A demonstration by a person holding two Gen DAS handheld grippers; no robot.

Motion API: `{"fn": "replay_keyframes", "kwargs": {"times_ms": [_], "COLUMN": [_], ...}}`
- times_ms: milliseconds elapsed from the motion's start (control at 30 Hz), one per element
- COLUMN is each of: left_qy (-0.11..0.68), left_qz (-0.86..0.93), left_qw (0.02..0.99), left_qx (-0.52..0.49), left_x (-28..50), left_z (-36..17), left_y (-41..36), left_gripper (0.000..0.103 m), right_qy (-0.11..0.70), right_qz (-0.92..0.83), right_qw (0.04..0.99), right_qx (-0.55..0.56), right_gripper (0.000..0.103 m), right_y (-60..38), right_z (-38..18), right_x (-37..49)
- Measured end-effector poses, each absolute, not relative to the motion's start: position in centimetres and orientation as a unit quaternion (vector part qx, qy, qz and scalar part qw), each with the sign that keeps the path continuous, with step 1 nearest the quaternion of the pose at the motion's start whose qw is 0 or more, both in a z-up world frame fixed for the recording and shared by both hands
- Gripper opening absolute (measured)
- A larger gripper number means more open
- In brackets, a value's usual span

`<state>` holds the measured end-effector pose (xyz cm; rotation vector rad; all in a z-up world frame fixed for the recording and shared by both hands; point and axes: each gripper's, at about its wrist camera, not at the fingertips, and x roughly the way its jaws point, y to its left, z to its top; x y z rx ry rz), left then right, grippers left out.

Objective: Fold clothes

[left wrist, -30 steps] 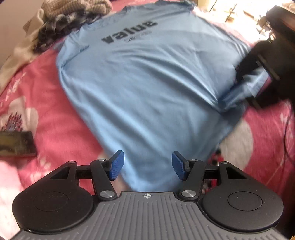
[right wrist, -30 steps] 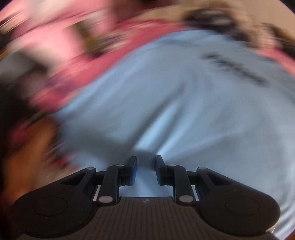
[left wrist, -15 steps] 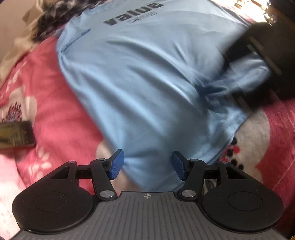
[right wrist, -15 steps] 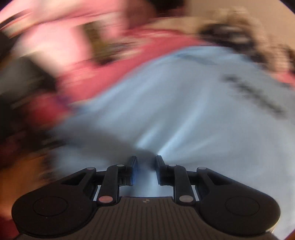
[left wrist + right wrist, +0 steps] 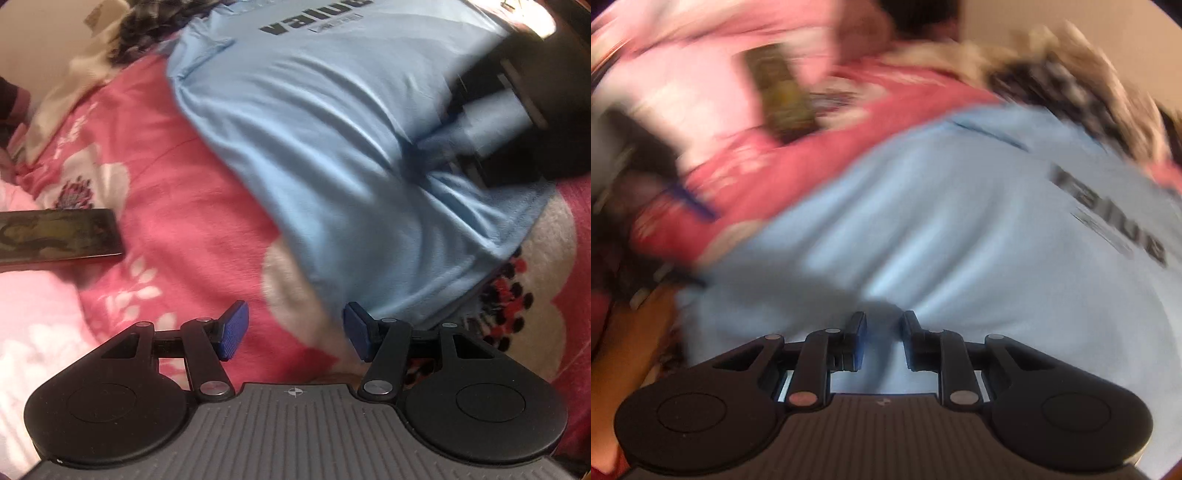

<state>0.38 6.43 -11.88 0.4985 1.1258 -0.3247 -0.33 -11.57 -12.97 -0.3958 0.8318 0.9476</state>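
Observation:
A light blue T-shirt (image 5: pixel 332 140) with black lettering lies on a pink flowered bedspread (image 5: pixel 177 206). My left gripper (image 5: pixel 293 332) is open above the bedspread, just off the shirt's near hem, with nothing between its blue pads. In the left wrist view my right gripper (image 5: pixel 491 122) shows at the right, shut on a bunched fold of the shirt's side edge. In the blurred right wrist view the right gripper (image 5: pixel 882 339) has its jaws close together with blue T-shirt (image 5: pixel 942 240) cloth pinched between them.
A dark phone-like slab (image 5: pixel 55 236) lies on the bedspread at the left. A heap of other clothes (image 5: pixel 122 37), checked and cream, sits at the far left beyond the shirt. A pale pink cloth (image 5: pixel 40 332) lies at the near left.
The right gripper has dragged the shirt's side edge inward over the shirt. The left gripper has slid left off the hem and now hangs over bare bedspread.

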Motion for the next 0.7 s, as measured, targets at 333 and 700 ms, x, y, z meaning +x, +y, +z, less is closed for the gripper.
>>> {"fn": "replay_keyframes", "kwargs": {"times_ms": [333, 700], "left_qy": [0.514, 0.503], "left_qz": [-0.126, -0.146], "left_qw": [0.82, 0.819], "left_qx": [0.22, 0.233], "left_x": [1.4, 1.0], "left_z": [-10.7, -10.7], "left_y": [8.6, 7.6], "left_gripper": [0.057, 0.057], "right_qy": [0.4, 0.415], "right_qz": [0.451, 0.477], "right_qw": [0.79, 0.772], "right_qx": [-0.112, -0.07], "right_gripper": [0.021, 0.015], "right_y": [-12.4, -11.7], "right_z": [-11.1, -11.3], "right_x": [-2.2, -3.8]}}
